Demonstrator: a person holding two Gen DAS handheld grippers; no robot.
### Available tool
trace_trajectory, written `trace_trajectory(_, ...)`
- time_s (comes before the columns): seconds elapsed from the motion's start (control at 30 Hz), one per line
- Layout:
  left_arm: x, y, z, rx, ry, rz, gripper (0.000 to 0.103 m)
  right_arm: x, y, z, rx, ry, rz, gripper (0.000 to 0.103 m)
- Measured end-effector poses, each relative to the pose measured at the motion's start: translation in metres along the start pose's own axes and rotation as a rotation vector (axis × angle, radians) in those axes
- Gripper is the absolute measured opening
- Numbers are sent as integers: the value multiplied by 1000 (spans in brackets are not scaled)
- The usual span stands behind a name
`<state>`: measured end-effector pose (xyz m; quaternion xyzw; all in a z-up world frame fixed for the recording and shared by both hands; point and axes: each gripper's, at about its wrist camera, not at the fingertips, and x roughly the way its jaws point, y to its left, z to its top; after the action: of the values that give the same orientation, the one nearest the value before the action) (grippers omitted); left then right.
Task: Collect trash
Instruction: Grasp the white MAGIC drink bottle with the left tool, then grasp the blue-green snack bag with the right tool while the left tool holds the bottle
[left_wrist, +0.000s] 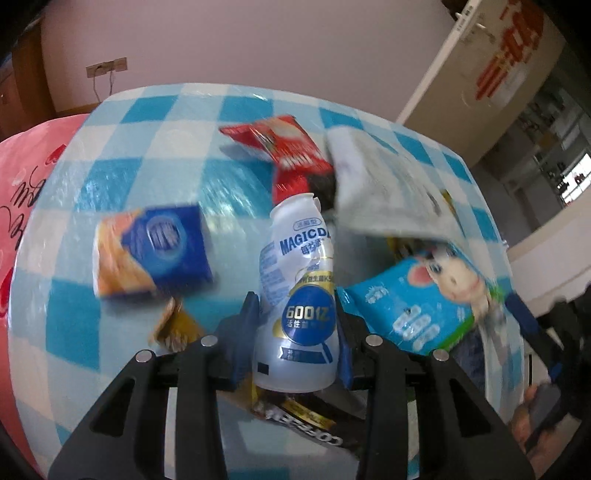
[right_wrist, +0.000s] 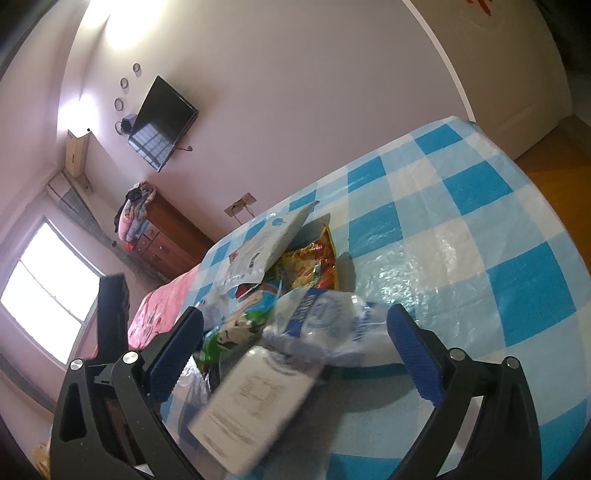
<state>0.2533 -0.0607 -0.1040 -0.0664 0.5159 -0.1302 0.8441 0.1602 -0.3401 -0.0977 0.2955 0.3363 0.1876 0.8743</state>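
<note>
White plastic drink bottle (left_wrist: 295, 295), empty by the look of it, is pinched in the left gripper (left_wrist: 295, 332): blue pads pressed on both sides of its lower body, base toward the camera, neck pointing away over the desk (left_wrist: 122, 177). Grip sits low on the widest part, likely so the bottle can't slip out while carried. Label reads "MAGICDA…" with Chinese text under it, and a blue roundel reading "600" plus a character. Rest of the trash is strewn on the blue-and-white checked plastic cloth: blue and orange packet (left_wrist: 155, 251) left of the bottle, red wrapper (left_wrist: 288, 147) beyond it, white paper bag (left_wrist: 388, 192) to the right, light blue cartoon-print pouch (left_wrist: 413, 306) just beside the right pad, dark sachet (left_wrist: 314, 424) under the gripper reading "COFFEE" upside down. Small gold wrapper (left_wrist: 177, 325) near the left pad. Right gripper (right_wrist: 295, 354) is spread wide, nothing clamped; it hangs over a heap of clear bag with blue print (right_wrist: 325, 317), a blurred white carton (right_wrist: 255, 402), and a red-yellow snack bag (right_wrist: 314, 266); print there too smeared to read. My read: right side is parked while the left takes the bottle away. No bin visible in either view, so drop point unknown. Risk: thin bottle may crush or rotate in the pads.
</note>
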Motion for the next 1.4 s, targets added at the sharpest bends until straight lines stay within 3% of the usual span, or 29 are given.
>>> trace_trajectory(0.33, -28, -4, -35, -25, -75, -24, 39, -8, 25, -5, -90, -19, -9, 98)
trace_trajectory(0.63, -50, 6, -50, -49, -141, -31, 39, -7, 63, -14, -134, 19, 77, 96)
trace_trajectory(0.7, -53, 9, -53, -53, -147, -31, 39, -2, 70, -18, -133, 50, 73, 80)
trace_trajectory(0.8, -59, 14, -60, -55, -162, -19, 39, 14, 73, -27, -89, 122, 61, 71)
trace_trajectory(0.9, -65, 22, -66, -64, -170, -23, 39, 26, 70, -35, -39, 166, 19, 54)
trace_trajectory(1.4, -74, 48, -97, -81, -162, -35, 39, 65, 87, -23, -88, 157, -251, 54)
